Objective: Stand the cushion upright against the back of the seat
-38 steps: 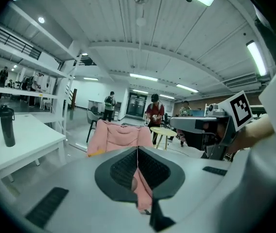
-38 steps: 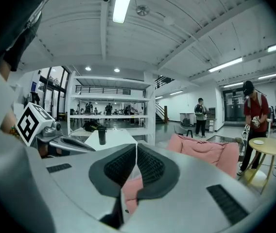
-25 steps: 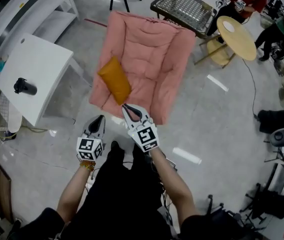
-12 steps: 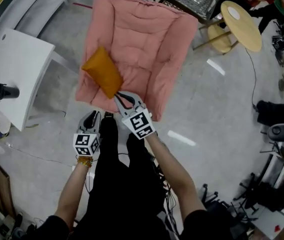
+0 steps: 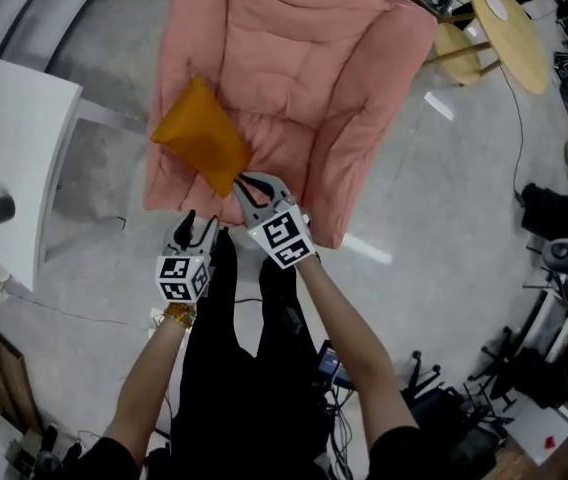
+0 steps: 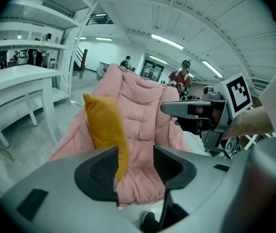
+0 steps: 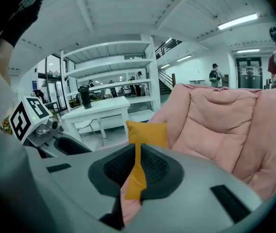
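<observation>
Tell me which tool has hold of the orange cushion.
The right tool: its jaws pinch a corner of the orange cushion. The left tool has just been opening, jaws apart, nothing between them.

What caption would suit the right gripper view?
Right gripper pinches a corner of the orange cushion before a pink padded chair.

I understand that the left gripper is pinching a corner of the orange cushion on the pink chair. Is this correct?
Not quite. It is the right gripper that pinches a corner of the orange cushion on the pink chair. The right gripper view shows its jaws closed on the fabric. The left gripper has just been opening its jaws and presses on nothing.
</observation>
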`<state>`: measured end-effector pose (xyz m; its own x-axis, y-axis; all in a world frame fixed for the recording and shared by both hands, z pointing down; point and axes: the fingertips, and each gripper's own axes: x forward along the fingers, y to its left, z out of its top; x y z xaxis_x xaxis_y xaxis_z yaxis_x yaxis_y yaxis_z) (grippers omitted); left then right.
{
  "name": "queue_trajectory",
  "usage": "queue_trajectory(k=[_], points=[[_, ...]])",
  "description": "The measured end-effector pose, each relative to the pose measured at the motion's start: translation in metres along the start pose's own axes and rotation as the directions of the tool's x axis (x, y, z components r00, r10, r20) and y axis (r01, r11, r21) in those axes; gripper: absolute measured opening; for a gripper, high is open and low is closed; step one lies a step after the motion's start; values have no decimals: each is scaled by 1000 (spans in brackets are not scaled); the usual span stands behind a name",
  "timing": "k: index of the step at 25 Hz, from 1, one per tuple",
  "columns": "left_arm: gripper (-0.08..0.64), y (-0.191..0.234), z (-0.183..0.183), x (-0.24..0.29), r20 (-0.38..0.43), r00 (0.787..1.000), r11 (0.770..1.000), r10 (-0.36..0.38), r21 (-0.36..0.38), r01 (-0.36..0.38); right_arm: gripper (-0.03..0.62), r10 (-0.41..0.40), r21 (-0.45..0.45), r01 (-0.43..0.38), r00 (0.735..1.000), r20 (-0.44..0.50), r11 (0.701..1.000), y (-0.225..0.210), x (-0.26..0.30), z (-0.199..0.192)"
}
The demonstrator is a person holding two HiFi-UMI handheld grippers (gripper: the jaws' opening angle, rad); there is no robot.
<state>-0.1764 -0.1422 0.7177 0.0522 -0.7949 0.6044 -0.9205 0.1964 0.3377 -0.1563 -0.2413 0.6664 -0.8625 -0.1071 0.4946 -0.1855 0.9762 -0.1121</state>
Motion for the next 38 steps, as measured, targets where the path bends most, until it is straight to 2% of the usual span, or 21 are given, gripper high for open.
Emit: queue_trajectory(k=[2, 6, 9, 14, 21, 25, 30, 33, 38], points=[[221, 10, -8, 22, -4, 1000, 1000, 0, -6, 0, 29, 9, 2, -9, 1000, -21, 1000, -12, 17, -17], [252, 35, -24, 58, -6, 1000, 999, 12, -34, -12, 172, 84, 11, -84, 994, -67, 996, -24, 54, -46], [267, 53, -35, 83, -5, 1000, 998, 23, -55, -23, 209, 131, 2, -132, 987, -97, 991, -35, 82, -67], [287, 78, -52, 113, 5, 999, 995, 44, -90, -43, 255, 179, 35, -176, 975, -133, 984, -54, 122, -95], [295, 91, -72, 147, 0, 998, 991, 60, -117, -60, 339, 281, 32, -280, 942, -184, 959, -69, 158, -128], [295, 95, -76, 160, 0, 998, 989, 57, -135, -56, 354, 320, 66, -314, 927, -193, 947, -79, 174, -135], [295, 108, -78, 170, -6, 998, 985, 66, -158, -67, 357, 409, 95, -398, 888, -211, 913, -72, 195, -139], [295, 119, -80, 181, -10, 997, 983, 71, -170, -71, 357, 417, 97, -405, 885, -209, 909, -72, 207, -139], [295, 130, -83, 191, -28, 996, 978, 79, -194, -83, 354, 396, 93, -385, 893, -212, 918, -69, 216, -142]])
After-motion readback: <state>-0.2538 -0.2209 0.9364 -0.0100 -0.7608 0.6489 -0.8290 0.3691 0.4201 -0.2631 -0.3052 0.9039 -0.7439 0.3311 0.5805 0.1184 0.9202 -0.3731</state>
